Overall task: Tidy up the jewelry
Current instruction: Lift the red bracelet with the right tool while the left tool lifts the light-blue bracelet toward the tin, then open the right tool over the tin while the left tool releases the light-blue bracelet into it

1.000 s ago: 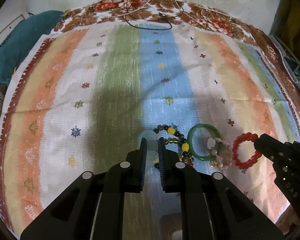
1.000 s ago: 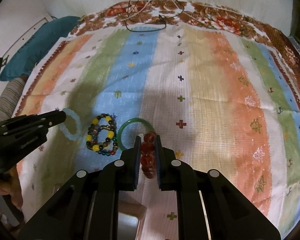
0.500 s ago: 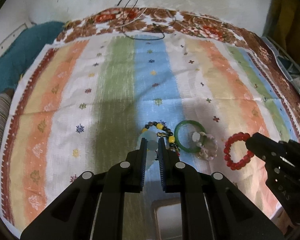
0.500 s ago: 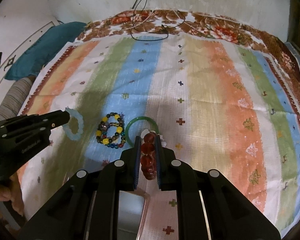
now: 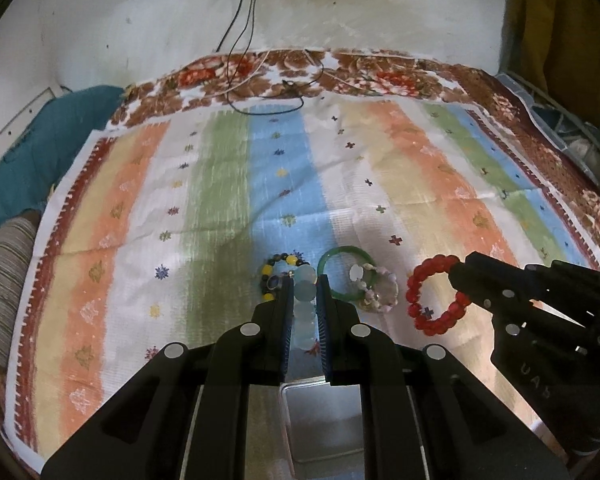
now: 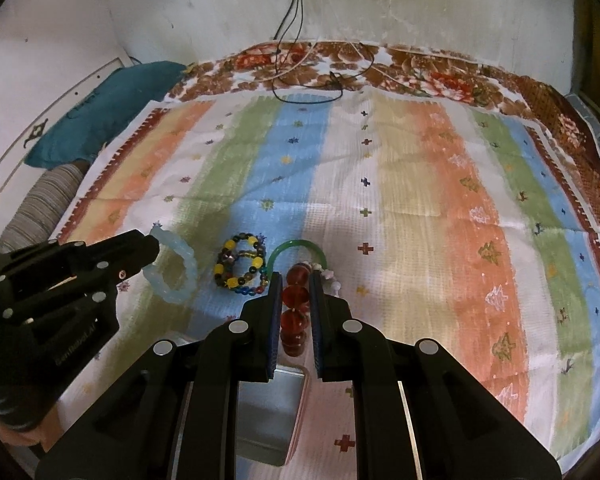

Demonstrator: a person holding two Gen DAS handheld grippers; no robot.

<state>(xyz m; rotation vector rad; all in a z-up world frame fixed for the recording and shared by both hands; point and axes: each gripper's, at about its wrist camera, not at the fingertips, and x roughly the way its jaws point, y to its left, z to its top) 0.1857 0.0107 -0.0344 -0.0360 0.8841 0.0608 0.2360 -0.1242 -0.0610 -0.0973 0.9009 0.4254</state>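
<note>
Bracelets hang in both grippers, one each. Left gripper (image 5: 304,300) is clamped on a pale blue bead bracelet (image 5: 305,308), its jaws nearly together with the beads stacked between the pads; from the right wrist view the same loop (image 6: 176,274) dangles off the left gripper's tip (image 6: 150,246), clear of the cloth. Right gripper (image 6: 296,300) is pinched tight on a red bead bracelet (image 6: 295,312), beads lined up between its pads; in the left wrist view that red loop (image 5: 434,300) hangs from the right gripper's tip (image 5: 458,276).

Between the two grippers, on the cloth, lie the rest: a mixed bracelet (image 6: 242,270) of dark, yellow and blue beads just beyond the left gripper's tip, a green bangle (image 5: 346,272) next to it, and a pale pink-white beaded piece (image 5: 378,288) overlapping the bangle's near side.

Below and behind both grippers' fingers sits a metal tin (image 5: 324,420), open side up, its inside grey.

All of it rests on a striped cloth (image 6: 420,200) spread over a bed with a brown floral cover (image 5: 360,68). Black cables (image 5: 240,40) trail from the wall onto the far edge. A teal pillow (image 6: 108,120) lies far off to the left.
</note>
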